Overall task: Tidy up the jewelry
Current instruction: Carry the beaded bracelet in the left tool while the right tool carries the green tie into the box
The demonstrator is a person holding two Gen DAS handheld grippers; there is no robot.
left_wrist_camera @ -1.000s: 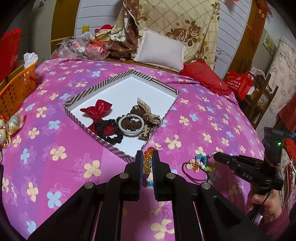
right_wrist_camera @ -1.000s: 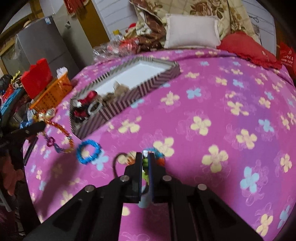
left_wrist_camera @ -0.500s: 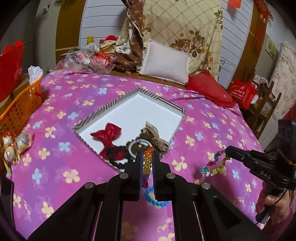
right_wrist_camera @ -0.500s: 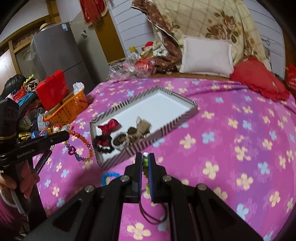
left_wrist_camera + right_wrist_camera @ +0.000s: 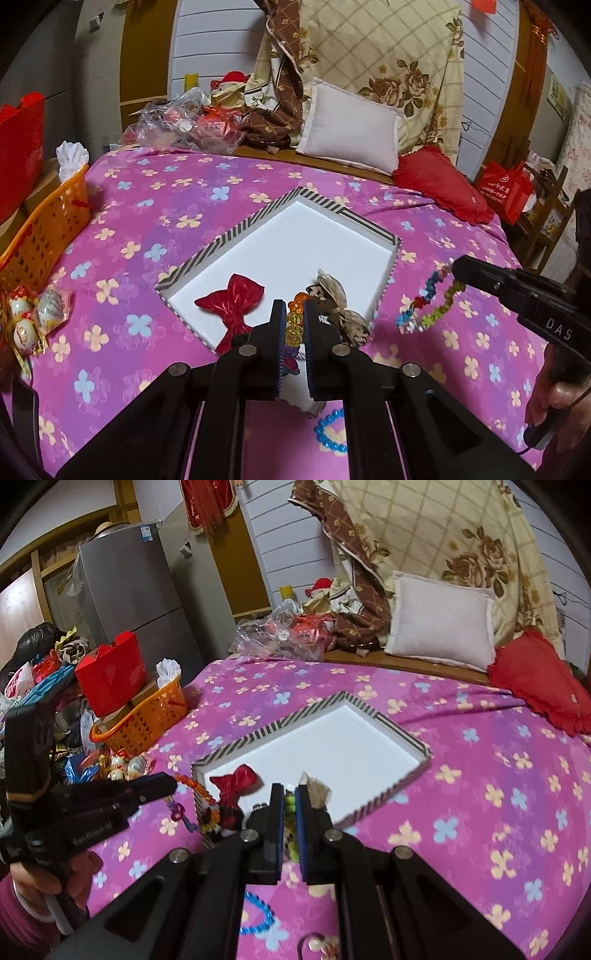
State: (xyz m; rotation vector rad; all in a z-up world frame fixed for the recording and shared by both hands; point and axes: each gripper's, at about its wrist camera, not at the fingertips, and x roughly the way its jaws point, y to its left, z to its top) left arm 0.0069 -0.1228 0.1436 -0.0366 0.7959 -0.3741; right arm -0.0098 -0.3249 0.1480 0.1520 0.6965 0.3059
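Pinching an amber bead strand (image 5: 294, 325), the left claw (image 5: 294, 334) hangs over the striped box (image 5: 236, 232). The right claw (image 5: 290, 814) grips a multicolored bracelet (image 5: 430, 299). Bows lie boxed already; a blue bracelet (image 5: 330, 431) waits on the bed.

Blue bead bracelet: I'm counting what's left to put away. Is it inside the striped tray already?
No, the blue bead bracelet lies on the pink bedspread just outside the near corner of the striped tray.
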